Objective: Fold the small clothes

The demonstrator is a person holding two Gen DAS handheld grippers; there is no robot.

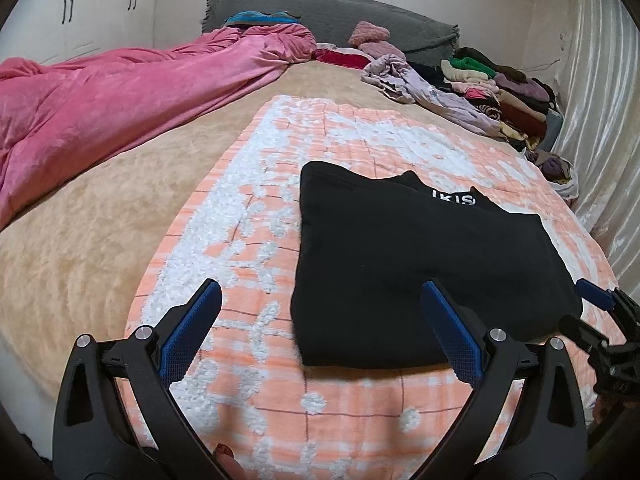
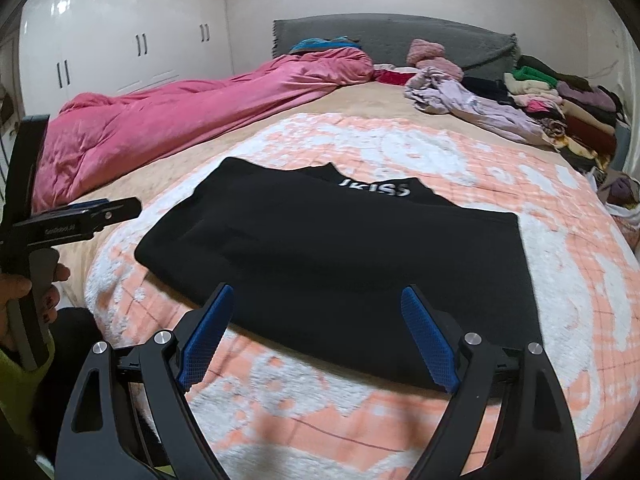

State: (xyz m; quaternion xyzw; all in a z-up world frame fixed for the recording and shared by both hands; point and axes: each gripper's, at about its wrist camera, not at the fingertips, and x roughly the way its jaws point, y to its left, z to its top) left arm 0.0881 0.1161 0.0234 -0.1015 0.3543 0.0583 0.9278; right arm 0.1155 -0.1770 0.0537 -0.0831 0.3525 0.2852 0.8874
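- One black garment (image 1: 420, 264), folded, lying mid-frame on the patterned blanket.
- One orange-and-white blanket (image 1: 248, 216) spread across the centre.
- One pink duvet (image 1: 112, 112) bunched along the left of the frame.
- One grey pillow (image 1: 340, 16) at the top centre.
- One heap of mixed clothes (image 1: 500, 92) at the upper right, too jumbled to count piece by piece.
- Two grippers: left gripper (image 1: 320, 308) and right gripper (image 2: 318, 312), each with two blue-padded fingers set wide apart.
- One hand (image 2: 24, 292) visible at the left edge of the right wrist view.
- Three pairs of wardrobe handles (image 2: 140, 46) at the upper left.
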